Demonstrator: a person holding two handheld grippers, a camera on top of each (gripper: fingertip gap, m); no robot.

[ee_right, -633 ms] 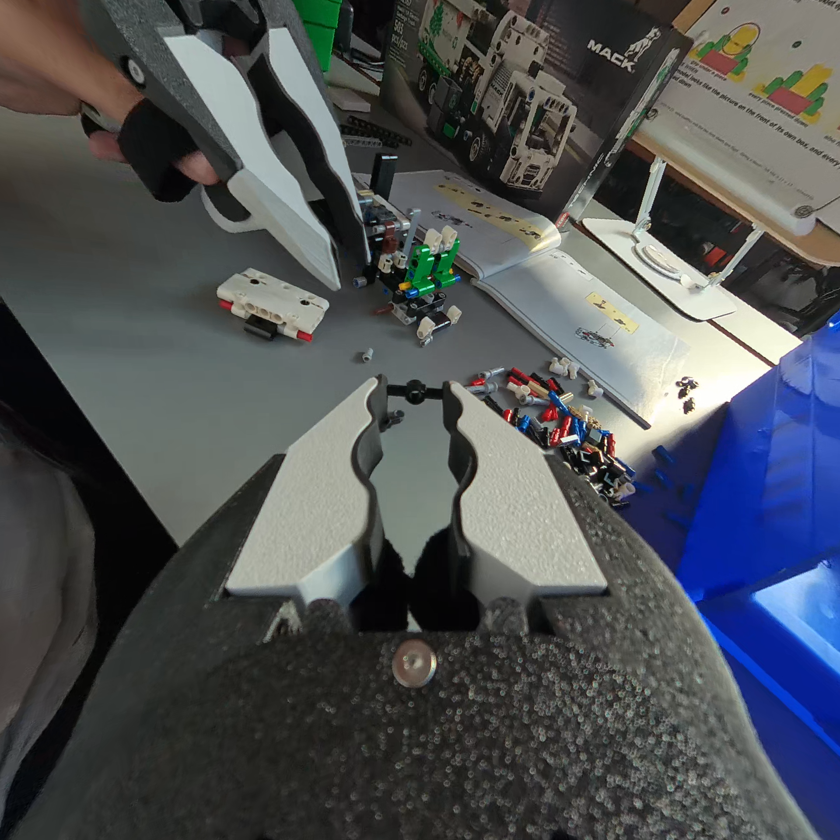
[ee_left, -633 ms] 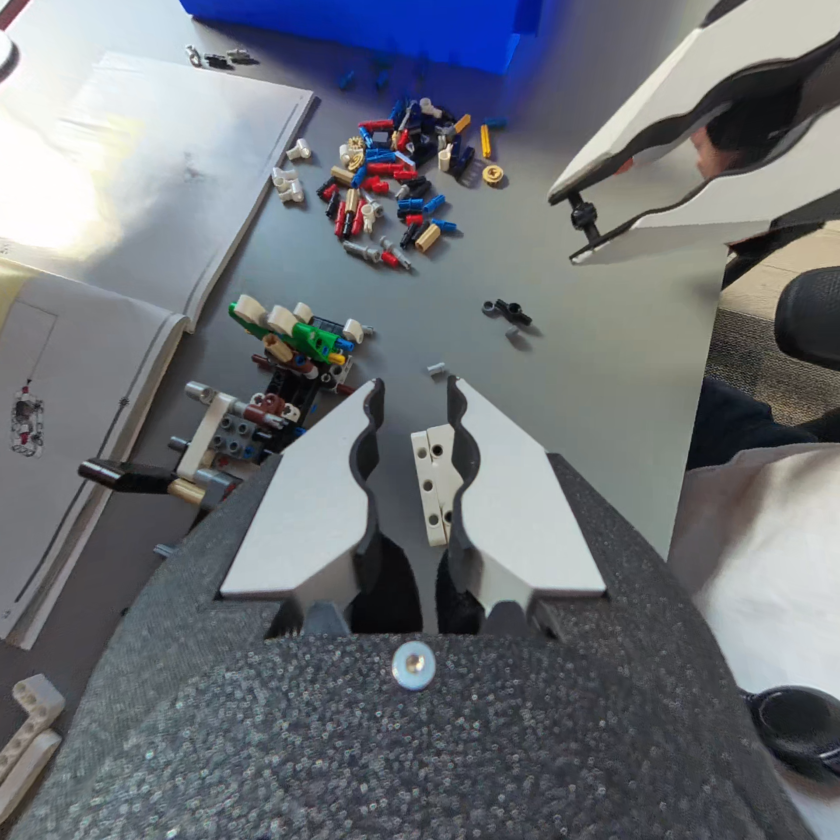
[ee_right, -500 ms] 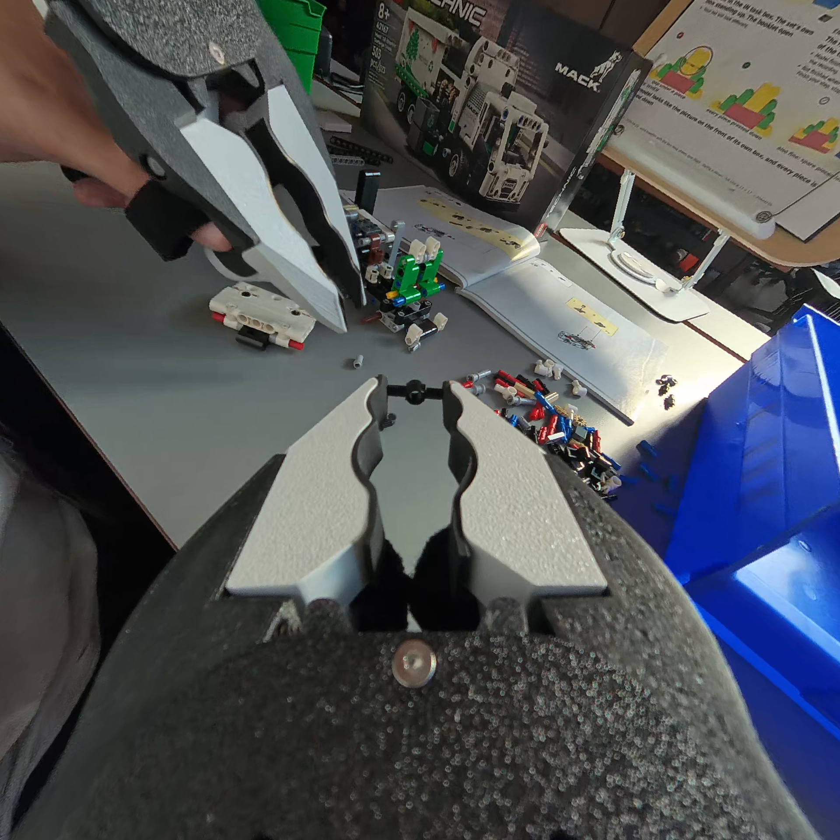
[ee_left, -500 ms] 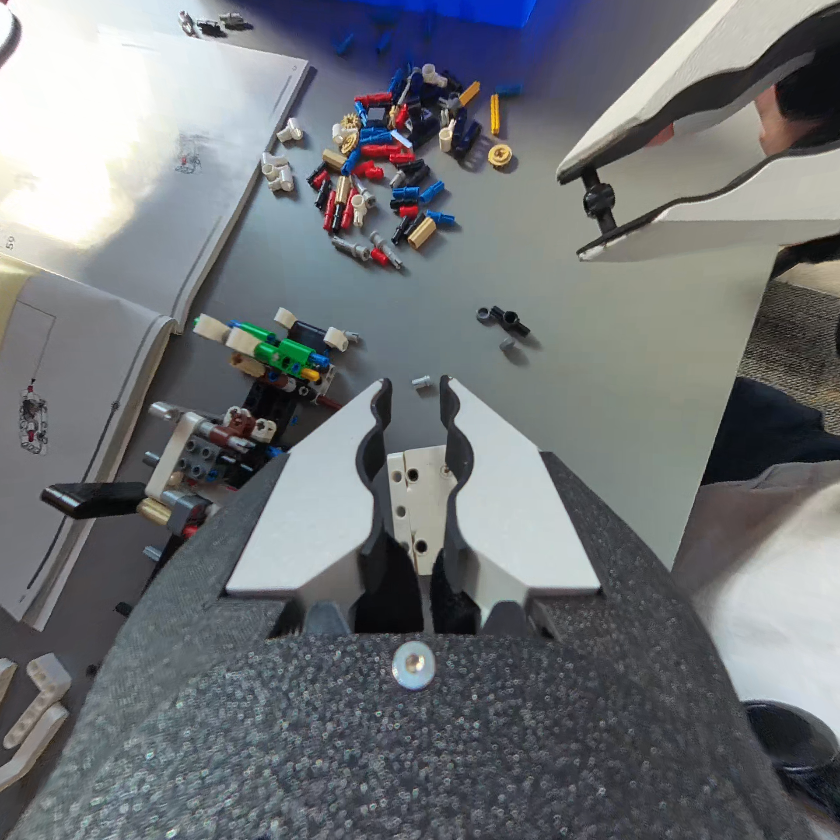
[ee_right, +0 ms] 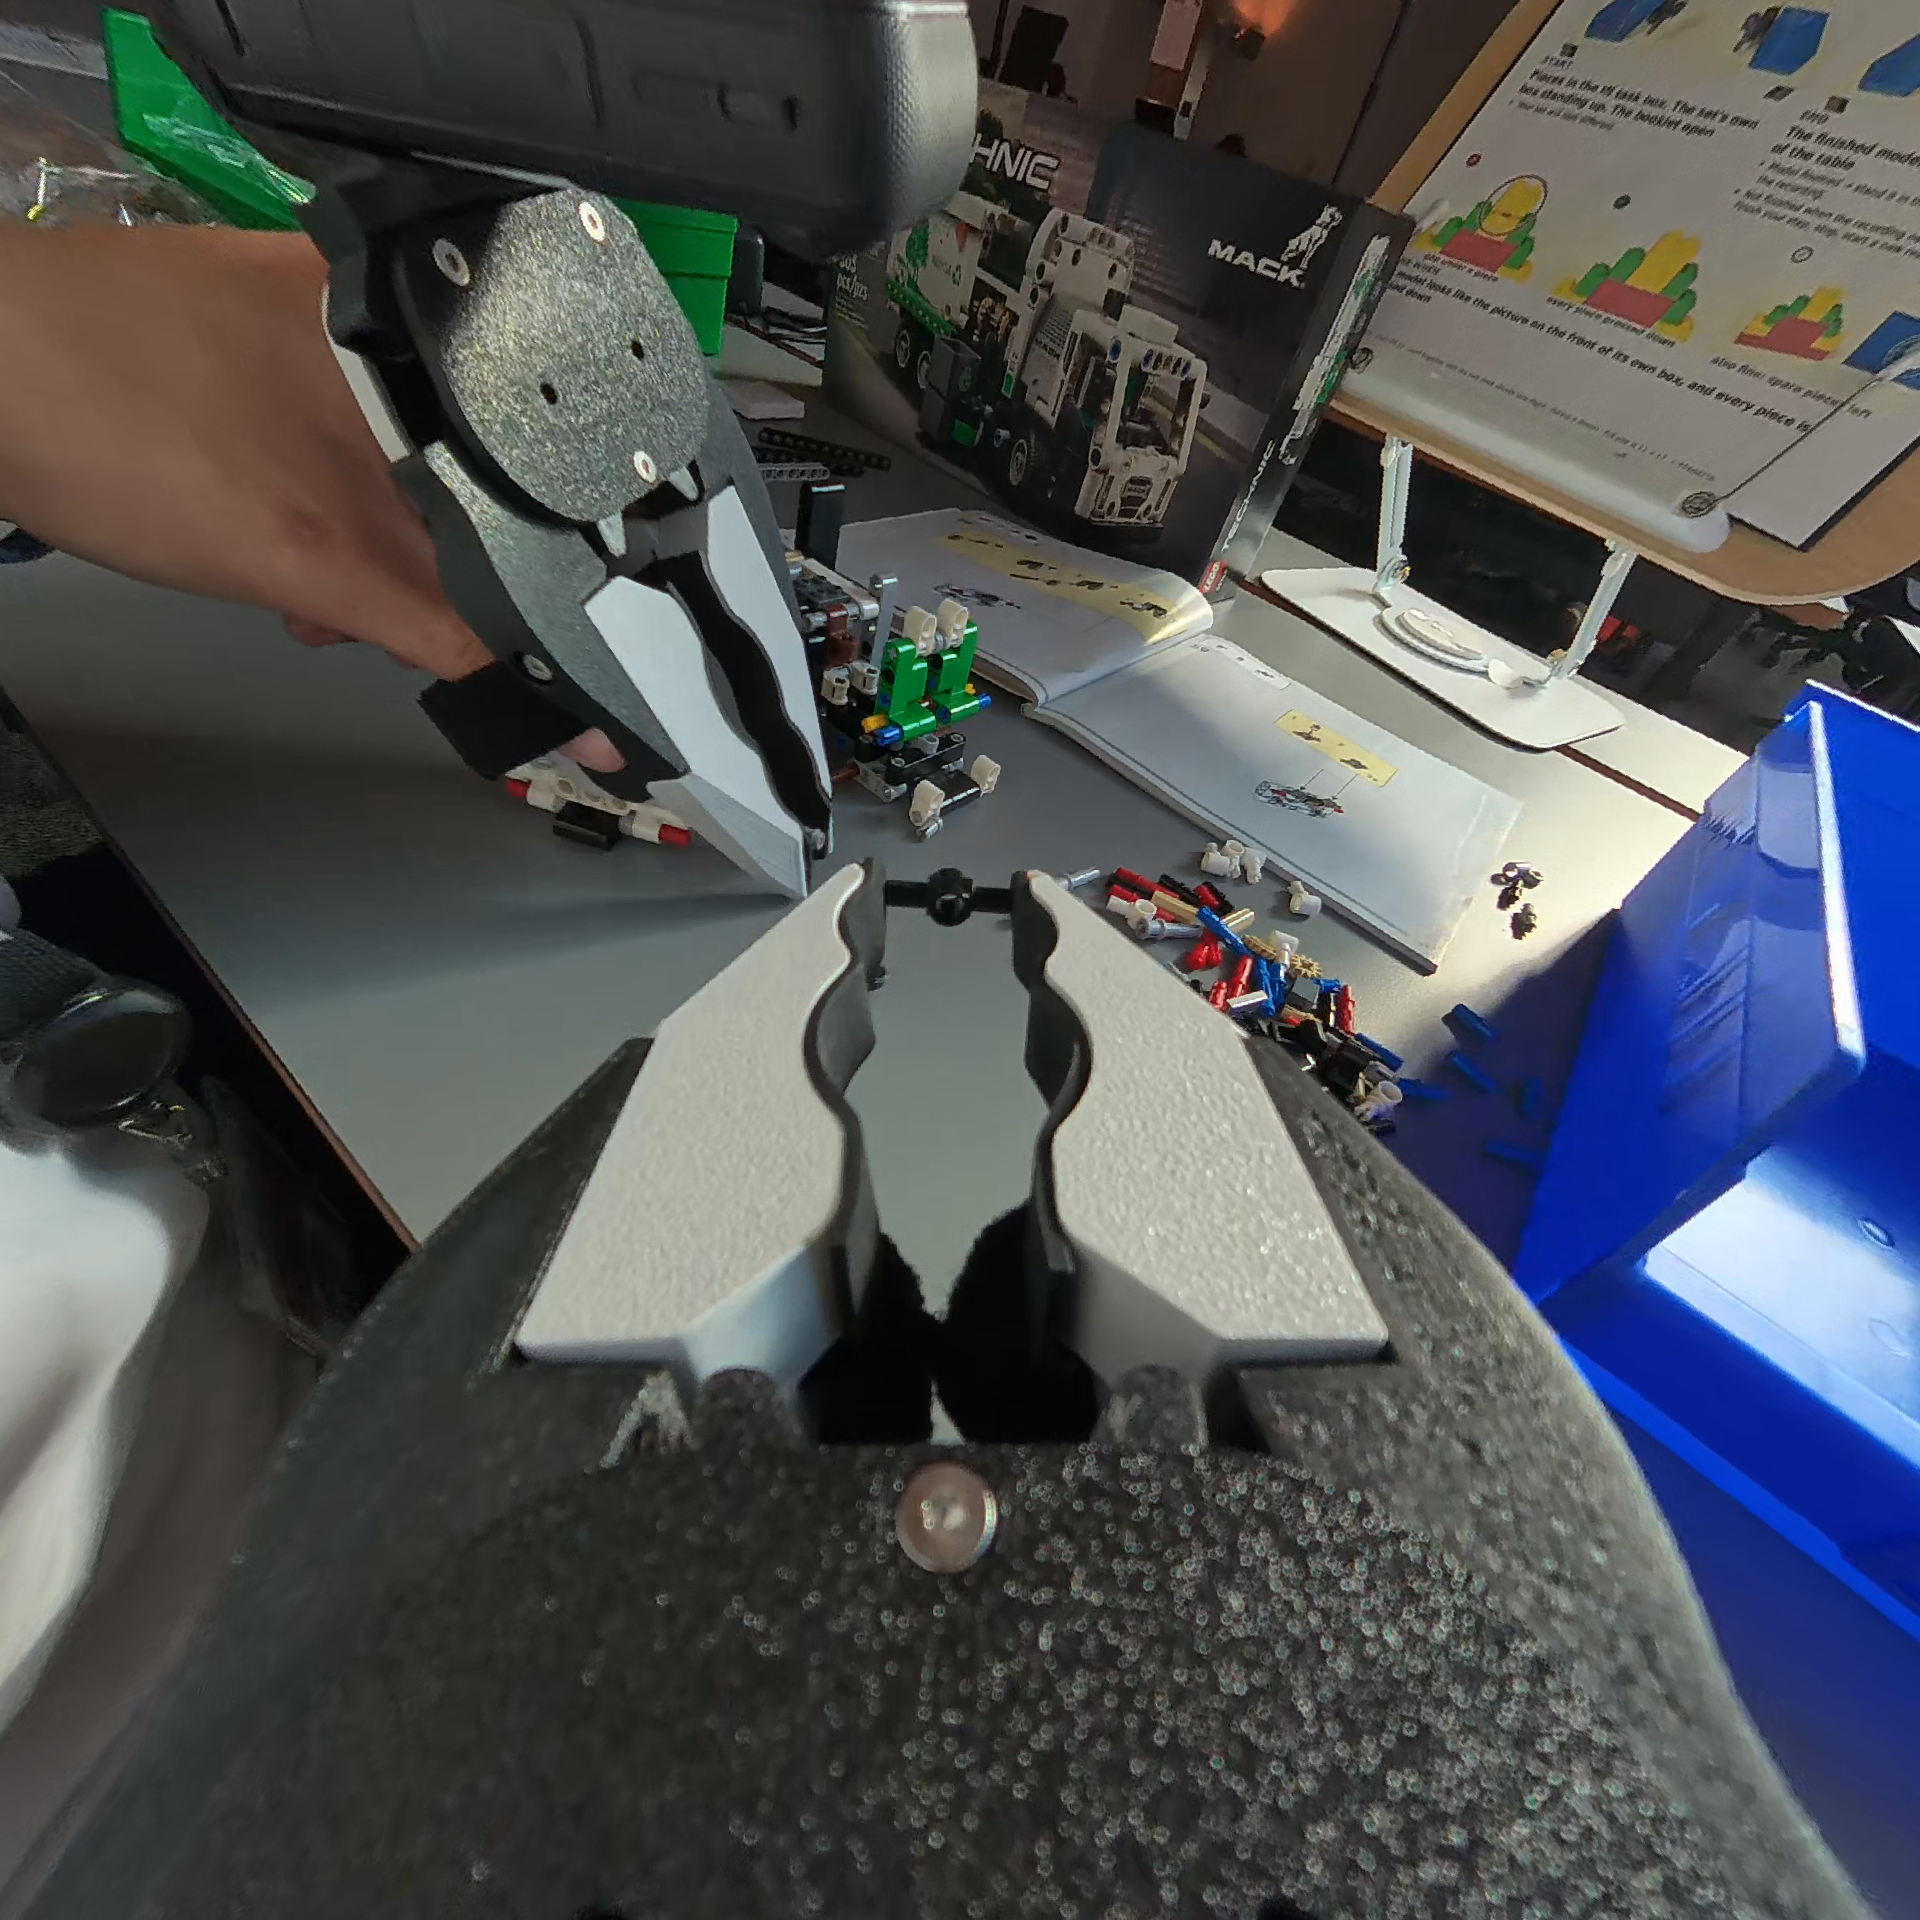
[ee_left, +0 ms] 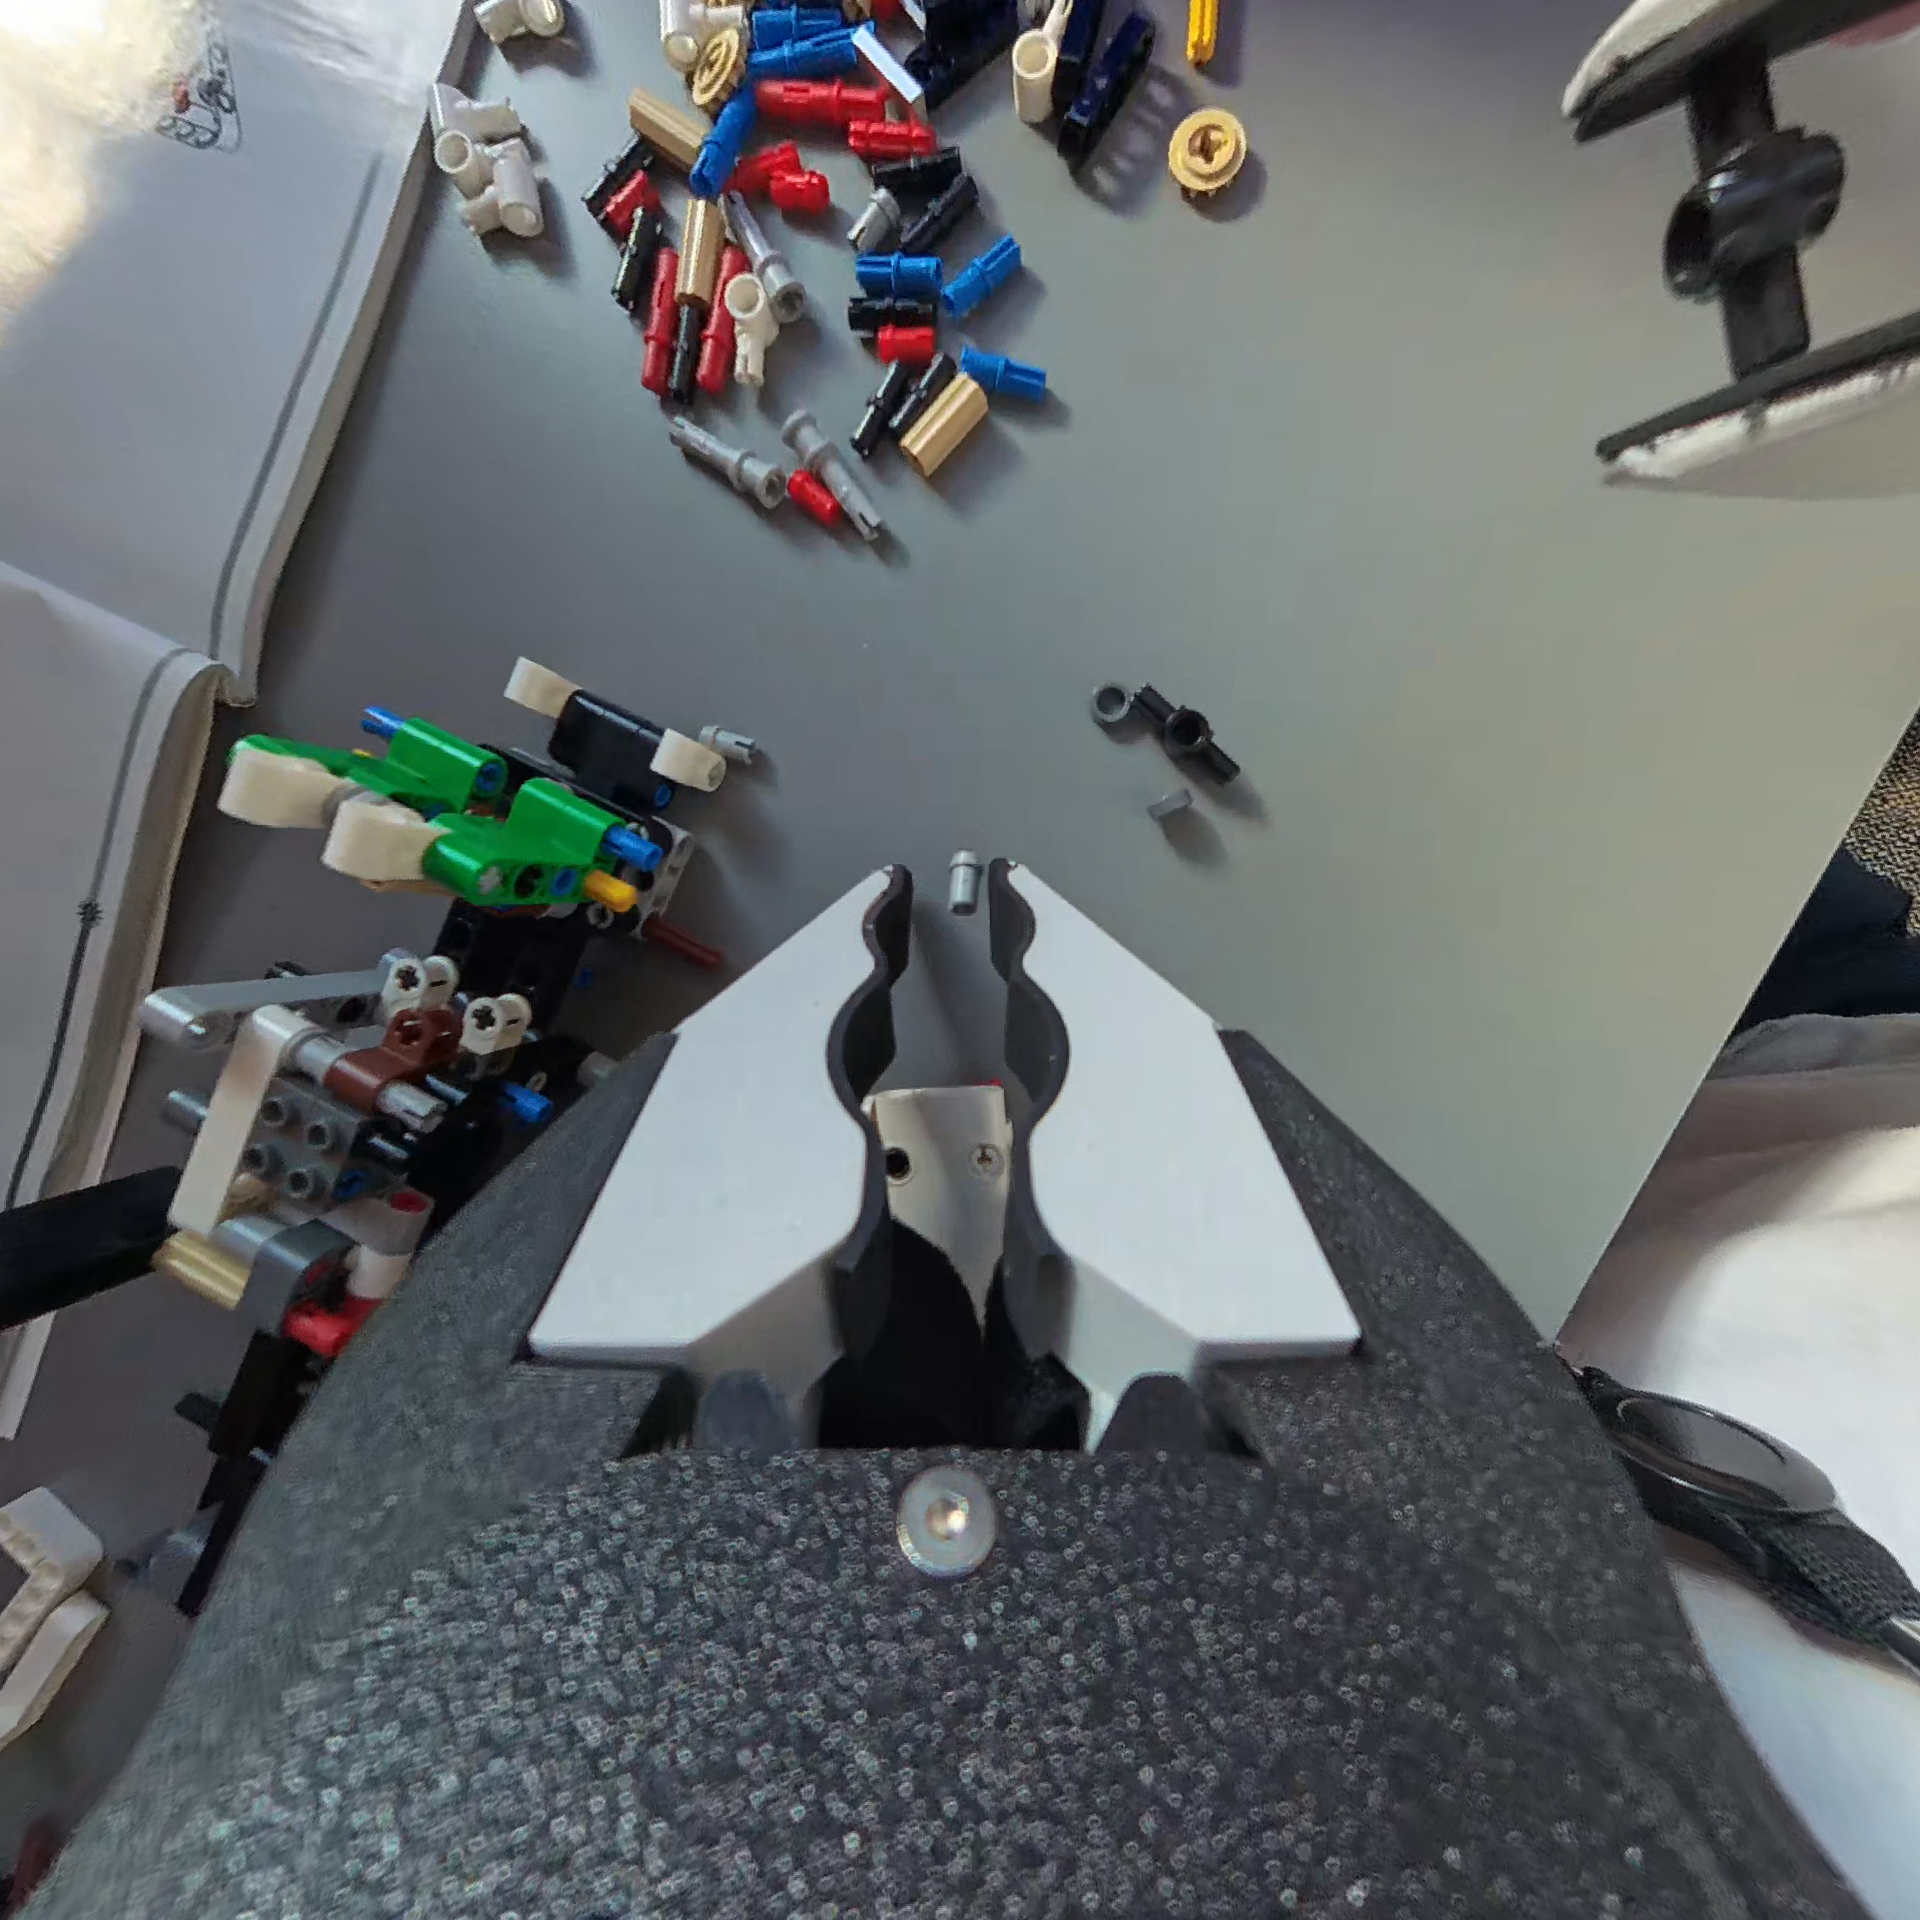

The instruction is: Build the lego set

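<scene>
While the right gripper (ee_right: 945,906) clamps one black cross-axle connector (ee_right: 948,898) end to end between its fingers, clear of the counter (ee_left: 1351,623), the left gripper (ee_left: 948,875) stands tip-down with its fingers slightly apart. One small grey pin (ee_left: 964,883) lies on the counter between those tips, near one finger and with a gap to the other, so it is not gripped. A second black connector (ee_left: 1184,730) and one grey stub (ee_left: 1169,803) lie just ahead. To one side stands one partly built model (ee_left: 468,831), and one white beam assembly (ee_right: 582,805) lies behind the left fingers. Farther out are one heap of coloured pins (ee_left: 810,260), one open booklet (ee_right: 1247,748), one blue bin (ee_right: 1766,935) and one set box (ee_right: 1091,343). Half a second ago the pin lay ahead of the left tips. The right grip is unchanged.
</scene>
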